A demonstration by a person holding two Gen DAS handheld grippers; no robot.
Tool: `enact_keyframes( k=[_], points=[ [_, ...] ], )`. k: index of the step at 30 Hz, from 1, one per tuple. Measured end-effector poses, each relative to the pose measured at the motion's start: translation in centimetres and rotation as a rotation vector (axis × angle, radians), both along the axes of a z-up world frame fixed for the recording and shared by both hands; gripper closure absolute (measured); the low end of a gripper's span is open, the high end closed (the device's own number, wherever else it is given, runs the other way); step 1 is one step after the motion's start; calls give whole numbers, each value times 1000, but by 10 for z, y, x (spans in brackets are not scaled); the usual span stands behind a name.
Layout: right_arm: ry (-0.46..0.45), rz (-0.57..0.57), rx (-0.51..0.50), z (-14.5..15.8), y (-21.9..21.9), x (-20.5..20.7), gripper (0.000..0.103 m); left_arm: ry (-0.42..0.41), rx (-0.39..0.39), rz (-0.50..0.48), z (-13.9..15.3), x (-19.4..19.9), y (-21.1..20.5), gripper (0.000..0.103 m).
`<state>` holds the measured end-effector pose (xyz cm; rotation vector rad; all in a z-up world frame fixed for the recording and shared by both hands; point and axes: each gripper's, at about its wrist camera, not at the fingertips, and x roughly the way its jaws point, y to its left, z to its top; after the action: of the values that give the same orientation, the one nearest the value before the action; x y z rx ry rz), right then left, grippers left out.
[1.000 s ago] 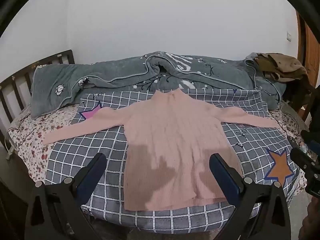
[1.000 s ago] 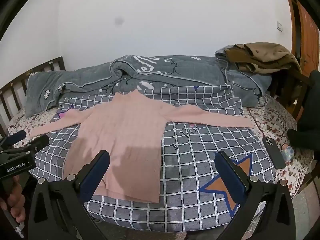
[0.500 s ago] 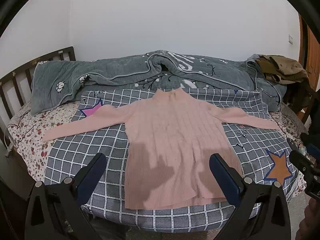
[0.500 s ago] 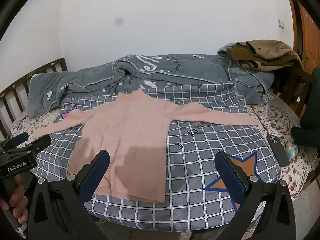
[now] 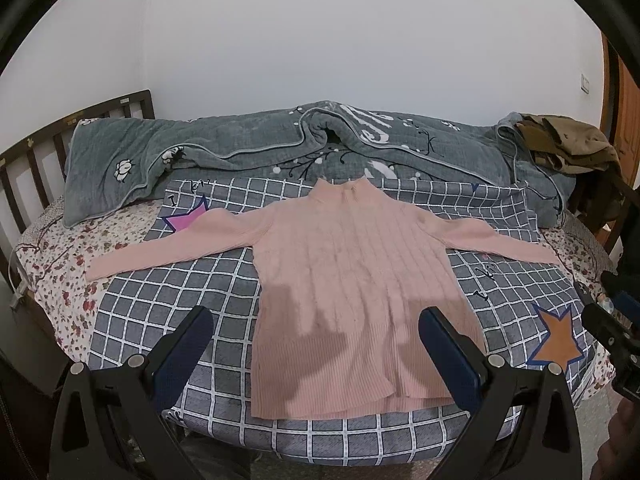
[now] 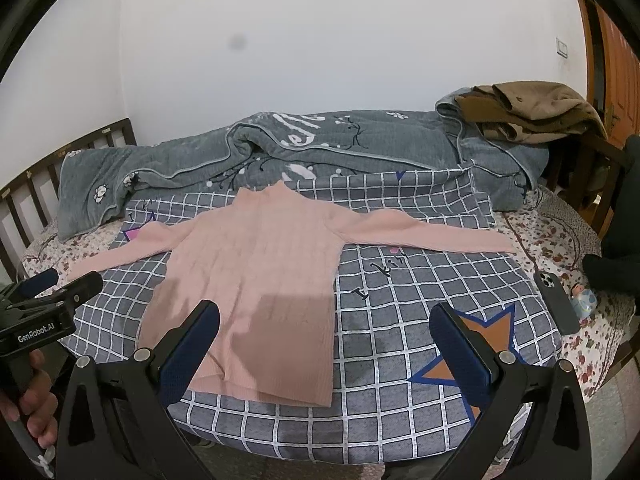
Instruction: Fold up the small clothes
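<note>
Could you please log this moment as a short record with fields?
garment: pink sweater, flat, unfolded, both sleeves spread out
surface: checked blanket on the bed
left tool: open, above the sweater's hem, not touching it
right tool: open, holding nothing, above the hem's right corner
behind sweater: grey quilt, bunched along the wall
on quilt's right end: brown clothes
right of blanket: phone, lying flat
fold state: not started

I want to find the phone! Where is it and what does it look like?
Find the bed and its checked blanket. Past the blanket's right edge, on the flowery sheet, lies the phone. It is dark, flat and long, unlike the little round toy beside it.
</note>
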<state>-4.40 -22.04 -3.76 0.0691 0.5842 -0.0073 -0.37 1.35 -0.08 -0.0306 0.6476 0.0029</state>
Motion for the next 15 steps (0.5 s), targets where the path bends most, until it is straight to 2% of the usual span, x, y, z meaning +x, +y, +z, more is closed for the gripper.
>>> enact_keyframes(
  k=[15],
  points=[
    [-2,3,-4,-1,3,-3,0,-1,0,0,0,1,4,0]
  ],
)
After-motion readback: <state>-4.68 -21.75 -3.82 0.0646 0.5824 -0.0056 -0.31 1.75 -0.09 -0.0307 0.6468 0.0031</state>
